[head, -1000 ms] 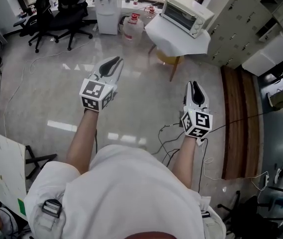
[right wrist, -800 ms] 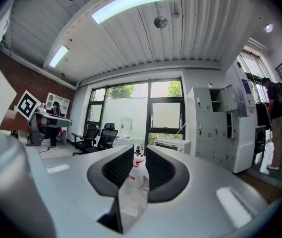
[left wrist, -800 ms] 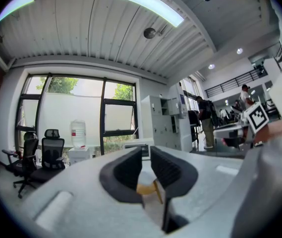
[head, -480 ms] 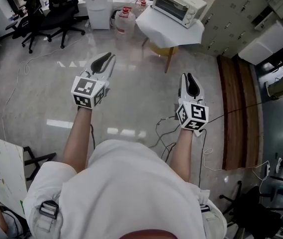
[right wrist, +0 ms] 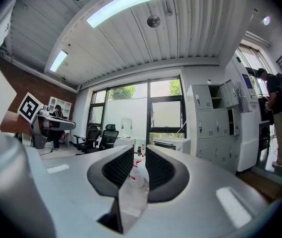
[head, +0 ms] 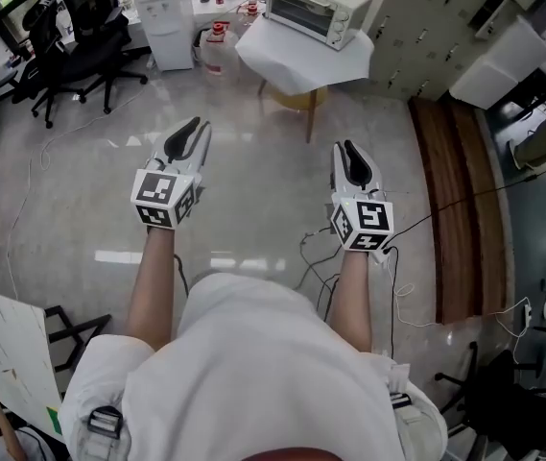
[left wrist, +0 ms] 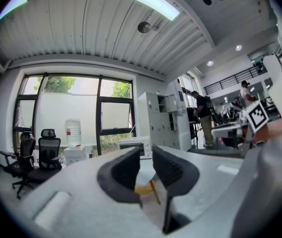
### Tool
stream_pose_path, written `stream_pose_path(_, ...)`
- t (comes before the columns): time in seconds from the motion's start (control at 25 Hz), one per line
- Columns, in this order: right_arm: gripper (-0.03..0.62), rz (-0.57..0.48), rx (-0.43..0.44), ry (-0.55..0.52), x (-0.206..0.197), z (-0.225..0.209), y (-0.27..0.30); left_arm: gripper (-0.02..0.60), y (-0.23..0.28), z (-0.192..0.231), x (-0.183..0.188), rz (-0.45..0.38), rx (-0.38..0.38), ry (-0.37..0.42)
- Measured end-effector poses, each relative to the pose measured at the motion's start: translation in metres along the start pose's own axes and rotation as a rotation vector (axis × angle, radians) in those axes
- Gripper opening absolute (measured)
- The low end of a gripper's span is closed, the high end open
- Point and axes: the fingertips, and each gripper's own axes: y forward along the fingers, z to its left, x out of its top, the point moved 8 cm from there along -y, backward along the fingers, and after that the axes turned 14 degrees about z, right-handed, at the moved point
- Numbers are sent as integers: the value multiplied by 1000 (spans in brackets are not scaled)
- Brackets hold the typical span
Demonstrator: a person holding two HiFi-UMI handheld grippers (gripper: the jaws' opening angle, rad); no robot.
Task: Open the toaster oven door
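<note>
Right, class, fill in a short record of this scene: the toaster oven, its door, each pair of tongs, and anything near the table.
Toaster oven: on the white-covered table, far ahead of both tongs
Door: shut
Left tongs: open, jaws have just been opening, nothing between them
Right tongs: open, empty
Near table: water dispenser, water bottle

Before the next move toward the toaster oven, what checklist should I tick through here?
1. The door of the toaster oven is shut: ok.
2. Nothing in the left gripper: ok; its jaws have just been opening, with nothing between them.
3. Nothing in the right gripper, jaws apart: ok.
4. Grippers at the oven: not ok; both are over the floor, short of the table.
5. Where to grip the door: cannot tell, too small.
</note>
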Motion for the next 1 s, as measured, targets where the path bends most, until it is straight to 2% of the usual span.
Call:
stream_pose_path(0.16, 60, 41, 26, -29, -1, -16, 3, 74, 12, -13, 2, -3, 6, -13)
stream_pose_path(0.4, 60, 27, 62, -17, -1, -35, 18, 74, 34, -17, 5, -2, 5, -15)
stream_pose_path(0.68, 60, 30, 55, 2, 0, -46, 52, 75, 67, 4, 3, 1, -12, -32)
stream_pose_path(1.0, 60, 27, 16, 19, 13, -53, 120, 75, 132, 55, 7, 6, -49, -45)
